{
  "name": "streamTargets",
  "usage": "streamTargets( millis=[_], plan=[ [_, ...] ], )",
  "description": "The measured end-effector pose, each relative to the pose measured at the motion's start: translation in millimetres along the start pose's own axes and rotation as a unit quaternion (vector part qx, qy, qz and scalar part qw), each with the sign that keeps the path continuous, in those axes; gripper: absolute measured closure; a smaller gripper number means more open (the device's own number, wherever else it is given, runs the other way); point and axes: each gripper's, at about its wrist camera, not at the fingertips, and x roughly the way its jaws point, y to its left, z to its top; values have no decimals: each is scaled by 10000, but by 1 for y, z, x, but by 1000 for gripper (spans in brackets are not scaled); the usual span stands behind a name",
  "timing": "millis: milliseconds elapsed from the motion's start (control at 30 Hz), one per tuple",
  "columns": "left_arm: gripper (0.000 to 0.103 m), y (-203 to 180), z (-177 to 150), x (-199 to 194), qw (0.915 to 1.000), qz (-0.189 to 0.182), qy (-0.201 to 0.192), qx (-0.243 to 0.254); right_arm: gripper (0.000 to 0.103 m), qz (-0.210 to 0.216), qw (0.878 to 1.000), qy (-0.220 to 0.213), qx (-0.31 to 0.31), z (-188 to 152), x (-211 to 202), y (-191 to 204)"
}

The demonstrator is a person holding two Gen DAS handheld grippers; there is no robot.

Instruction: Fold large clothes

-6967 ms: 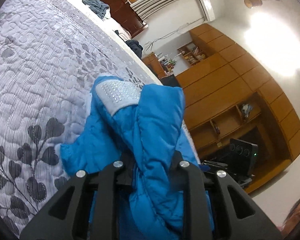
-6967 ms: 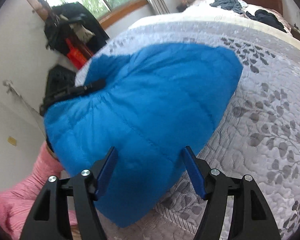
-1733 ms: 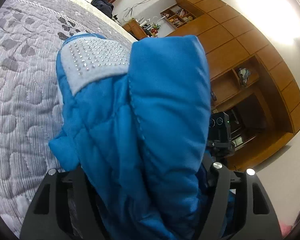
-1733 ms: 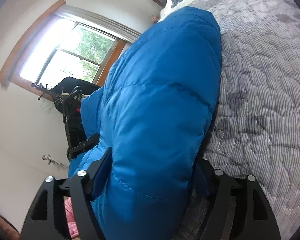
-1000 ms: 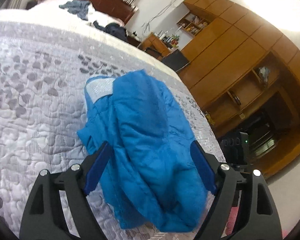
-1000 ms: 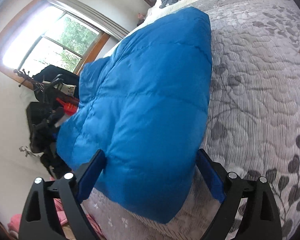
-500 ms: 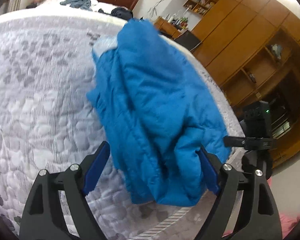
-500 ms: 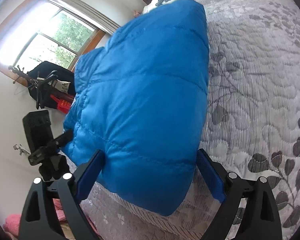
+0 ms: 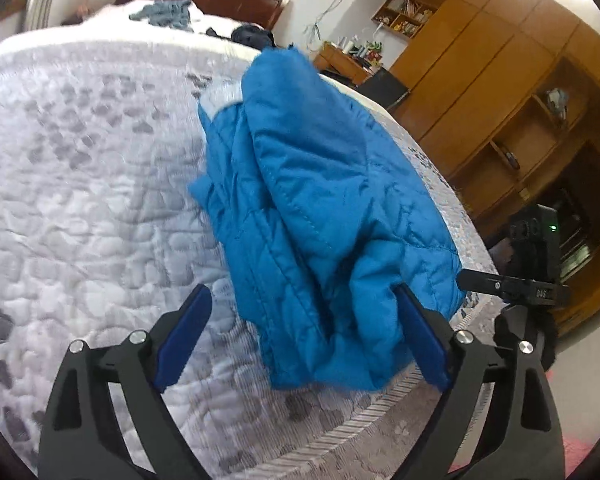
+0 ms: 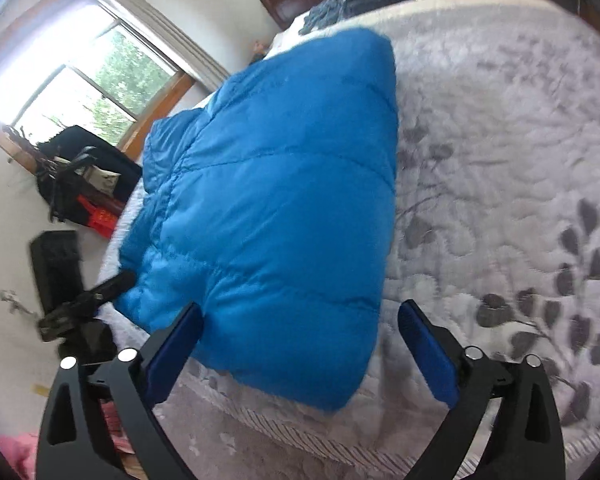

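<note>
A blue quilted puffer jacket (image 9: pixel 312 208) lies folded in a bundle on the grey leaf-patterned bedspread (image 9: pixel 84 184), close to the bed's near edge. In the right wrist view the same jacket (image 10: pixel 276 200) shows a smooth, broad folded face. My left gripper (image 9: pixel 302 334) is open, its blue pads either side of the jacket's near end, holding nothing. My right gripper (image 10: pixel 300 348) is open too, just short of the jacket's near corner. A pale patch of the jacket peeks out at its far end.
Loose dark clothes (image 9: pixel 164 16) lie by the headboard. A camera on a tripod (image 9: pixel 536 264) stands right of the bed, before wooden cabinets (image 9: pixel 500 92). In the right wrist view another tripod camera (image 10: pixel 64 280) and a black bag (image 10: pixel 80 168) sit under the window.
Both grippers have let go of the jacket and opened wide, then drawn back toward the bed's edge. The jacket now rests on the bedspread.
</note>
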Motion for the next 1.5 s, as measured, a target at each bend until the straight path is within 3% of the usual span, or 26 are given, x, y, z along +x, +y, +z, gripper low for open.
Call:
streamTargets(
  millis=[367,633,1200,1500],
  plan=[
    [5,-44,-11,-41,9929,1095,-236,403,4,-1343,9880,-534,-541,-30,-42,39],
    [4,-56,-18,-53,9884,1425,-355,387,4,-1415,9847,-854,-560,-37,-59,55],
    [4,-72,-34,-62,9681,2409,-454,527,4,-2122,9728,-817,-438,-43,-58,60],
    [4,-77,-43,-58,9656,2535,-373,450,4,-2224,9698,-911,-428,-50,-57,61]
  ],
)
